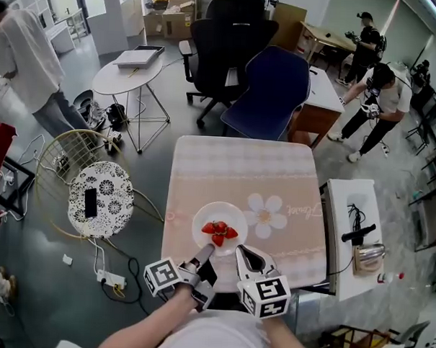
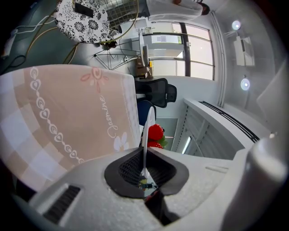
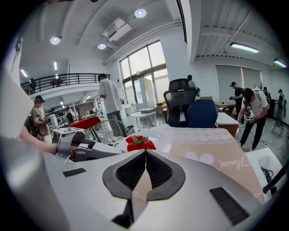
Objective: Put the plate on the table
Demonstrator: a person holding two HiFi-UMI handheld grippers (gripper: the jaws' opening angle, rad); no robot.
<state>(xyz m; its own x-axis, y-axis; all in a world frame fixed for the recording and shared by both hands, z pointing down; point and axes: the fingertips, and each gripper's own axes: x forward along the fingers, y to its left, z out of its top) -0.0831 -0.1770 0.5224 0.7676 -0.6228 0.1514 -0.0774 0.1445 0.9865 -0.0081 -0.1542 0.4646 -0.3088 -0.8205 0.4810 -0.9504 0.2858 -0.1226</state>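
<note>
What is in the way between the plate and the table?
Nothing visible. The plate, carrying strawberries, is right over a bare part of the table near its front edge. The left gripper pinches its rim with its fingers.

Strawberries (image 1: pixel 219 232) lie on the plate (image 1: pixel 201 221) at the table's (image 1: pixel 240 170) near edge, a chair (image 1: pixel 268 92) behind the table.

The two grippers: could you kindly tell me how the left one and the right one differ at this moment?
The left gripper is clamped on the rim of the plate; the right gripper holds nothing, its jaws pressed together. The left gripper overlaps the plate's near edge; the right gripper sits just beside it. Both are shut and point toward the strawberries.
</note>
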